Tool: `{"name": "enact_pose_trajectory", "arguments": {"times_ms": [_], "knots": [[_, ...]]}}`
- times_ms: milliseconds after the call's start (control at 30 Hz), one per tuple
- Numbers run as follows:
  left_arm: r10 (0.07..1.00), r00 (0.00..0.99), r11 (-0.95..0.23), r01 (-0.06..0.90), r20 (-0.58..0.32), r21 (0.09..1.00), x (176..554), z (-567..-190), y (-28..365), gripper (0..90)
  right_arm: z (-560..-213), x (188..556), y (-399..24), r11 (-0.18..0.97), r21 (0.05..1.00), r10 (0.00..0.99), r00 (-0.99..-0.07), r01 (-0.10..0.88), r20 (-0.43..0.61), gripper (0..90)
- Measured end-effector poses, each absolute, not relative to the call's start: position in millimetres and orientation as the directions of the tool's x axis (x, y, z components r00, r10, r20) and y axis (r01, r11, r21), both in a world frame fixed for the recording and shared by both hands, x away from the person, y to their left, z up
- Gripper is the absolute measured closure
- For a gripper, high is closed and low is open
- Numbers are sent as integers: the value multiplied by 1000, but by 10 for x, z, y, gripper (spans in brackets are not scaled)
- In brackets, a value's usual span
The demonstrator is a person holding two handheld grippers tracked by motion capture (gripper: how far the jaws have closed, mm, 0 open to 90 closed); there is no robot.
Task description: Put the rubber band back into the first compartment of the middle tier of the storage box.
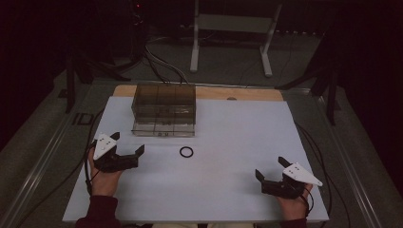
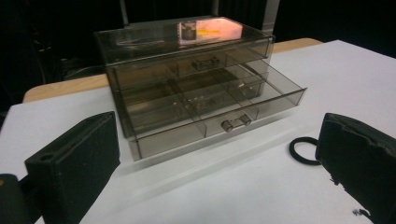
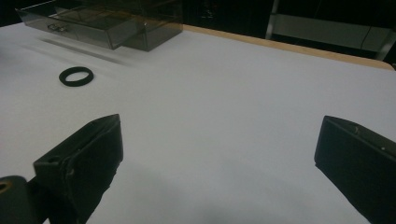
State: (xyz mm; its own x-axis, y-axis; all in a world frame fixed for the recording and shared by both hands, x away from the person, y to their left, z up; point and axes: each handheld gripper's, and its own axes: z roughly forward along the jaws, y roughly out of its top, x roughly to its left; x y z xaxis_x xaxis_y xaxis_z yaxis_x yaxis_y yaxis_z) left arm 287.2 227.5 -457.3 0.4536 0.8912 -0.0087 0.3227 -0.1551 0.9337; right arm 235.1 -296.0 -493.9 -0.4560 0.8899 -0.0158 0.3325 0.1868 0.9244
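Observation:
A smoky clear plastic drawer box [image 1: 164, 108] stands at the back left of the white table [image 1: 228, 142]. Its lower drawer [image 2: 219, 119] is pulled out and looks empty; the upper drawer is pushed in. A black ring [image 1: 186, 152], like a hair tie, lies flat on the table in front of the box, also seen as a ring [image 2: 303, 150] and a ring [image 3: 76, 76]. My left gripper [image 1: 127, 143] rests at the table's left, open, just left of the ring. My right gripper [image 1: 271, 168] rests at the front right, open, with nothing between its jaws.
A wooden strip [image 1: 237, 93] edges the table's far side. Beyond it stands a white frame [image 1: 230, 33] with cables on the dark floor. Bare table surface lies between the two grippers.

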Motion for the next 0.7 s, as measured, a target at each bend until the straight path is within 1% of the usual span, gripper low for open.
{"name": "enact_pose_trajectory", "arguments": {"times_ms": [467,700], "knots": [[884,468,-153,333,-23,930,3026,-4583,2088,5,-4947,2355,-2967,177,926,888,-461,334,-3,14],[866,499,-173,344,-24,923,3110,-4603,1986,5,-4957,2366,-2962,182,923,885,-466,340,-3,14]]}}
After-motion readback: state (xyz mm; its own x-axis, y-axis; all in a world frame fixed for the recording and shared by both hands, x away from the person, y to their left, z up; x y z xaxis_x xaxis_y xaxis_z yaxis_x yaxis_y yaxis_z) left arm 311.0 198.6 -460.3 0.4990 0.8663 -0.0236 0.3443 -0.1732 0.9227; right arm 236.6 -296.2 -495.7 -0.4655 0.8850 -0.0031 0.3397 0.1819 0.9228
